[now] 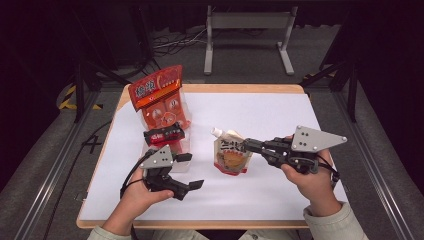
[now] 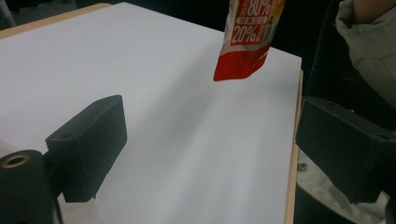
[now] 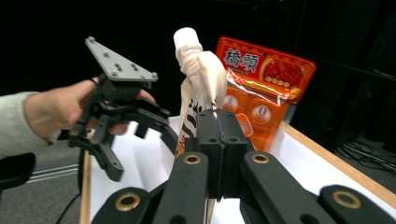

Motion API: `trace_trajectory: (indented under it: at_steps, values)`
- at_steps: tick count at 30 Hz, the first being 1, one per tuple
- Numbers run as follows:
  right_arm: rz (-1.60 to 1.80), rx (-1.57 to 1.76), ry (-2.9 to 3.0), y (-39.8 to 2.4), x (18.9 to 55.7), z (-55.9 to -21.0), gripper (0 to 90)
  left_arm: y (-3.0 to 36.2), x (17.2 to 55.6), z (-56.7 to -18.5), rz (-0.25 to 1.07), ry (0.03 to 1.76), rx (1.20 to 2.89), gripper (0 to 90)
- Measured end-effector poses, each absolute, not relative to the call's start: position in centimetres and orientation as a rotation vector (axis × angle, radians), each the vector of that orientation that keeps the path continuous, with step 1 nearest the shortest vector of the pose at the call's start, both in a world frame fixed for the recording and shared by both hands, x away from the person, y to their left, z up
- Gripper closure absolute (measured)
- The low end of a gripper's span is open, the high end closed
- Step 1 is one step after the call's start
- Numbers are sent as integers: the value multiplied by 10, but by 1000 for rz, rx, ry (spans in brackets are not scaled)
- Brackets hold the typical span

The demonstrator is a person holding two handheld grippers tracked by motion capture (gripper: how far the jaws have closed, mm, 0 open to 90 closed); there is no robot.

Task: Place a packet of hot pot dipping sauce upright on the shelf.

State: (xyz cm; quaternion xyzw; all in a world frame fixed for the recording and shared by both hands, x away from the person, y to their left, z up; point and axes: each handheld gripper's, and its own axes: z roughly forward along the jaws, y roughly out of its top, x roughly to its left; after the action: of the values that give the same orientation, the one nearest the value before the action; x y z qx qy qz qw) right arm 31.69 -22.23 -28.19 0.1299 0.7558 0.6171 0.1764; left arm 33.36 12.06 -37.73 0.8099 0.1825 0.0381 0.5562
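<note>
The right gripper (image 1: 248, 145) has its jaws pressed together on the upper edge of a spouted drink pouch (image 1: 231, 155), pinching it just below the white capped spout (image 3: 186, 38) so that the pouch hangs upright near the middle of the white table (image 1: 280, 115), its red bottom edge (image 2: 240, 65) seemingly just above the surface. The left gripper (image 1: 187, 171), held low at the near left, has its jaws spread wide with nothing between them. Behind it, at the far left of the table, an orange snack pack (image 1: 160, 97) stands upright, with a small dark red packet (image 1: 164, 134) at its foot.
</note>
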Motion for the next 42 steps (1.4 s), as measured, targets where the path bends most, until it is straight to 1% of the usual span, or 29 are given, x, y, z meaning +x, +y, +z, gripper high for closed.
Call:
trace_trajectory:
  at_steps: [5, 10, 17, 18, 22, 26, 27, 33, 37, 38, 40, 41, 42]
  values:
    - [1769, 328, 2154, -218, 312, -283, 900, 113, 334, -378, 61, 390, 1883, 109]
    - [1786, 301, 2184, -210, 310, -287, 900, 100, 333, -377, 15, 320, 1872, 141]
    - [1795, 265, 2233, -197, 309, -295, 900, 89, 331, -375, -34, 253, 1863, 239]
    - [1795, 263, 2237, -195, 309, -296, 900, 89, 332, -374, -33, 233, 1861, 239]
    - [1818, 247, 2242, -191, 310, -299, 900, 85, 333, -376, -49, 212, 1884, 355]
    - [1832, 242, 2253, -189, 310, -301, 900, 84, 335, -377, -79, 177, 1891, 567]
    - [1834, 241, 2255, -189, 310, -301, 900, 84, 335, -377, -88, 167, 1900, 601]
    - [1835, 234, 2269, -187, 312, -304, 898, 85, 336, -378, -130, 152, 1921, 691]
    - [1840, 229, 2267, -187, 312, -304, 894, 86, 336, -377, -137, 154, 1919, 718]
    - [1844, 225, 2265, -186, 311, -304, 884, 88, 336, -377, -134, 158, 1923, 735]
    - [1841, 223, 2263, -185, 311, -305, 871, 89, 336, -377, -131, 160, 1924, 741]
    - [1836, 220, 2255, -185, 311, -305, 833, 90, 337, -376, -129, 163, 1922, 747]
    - [1842, 227, 2244, -184, 312, -305, 716, 92, 337, -375, -127, 170, 1915, 755]
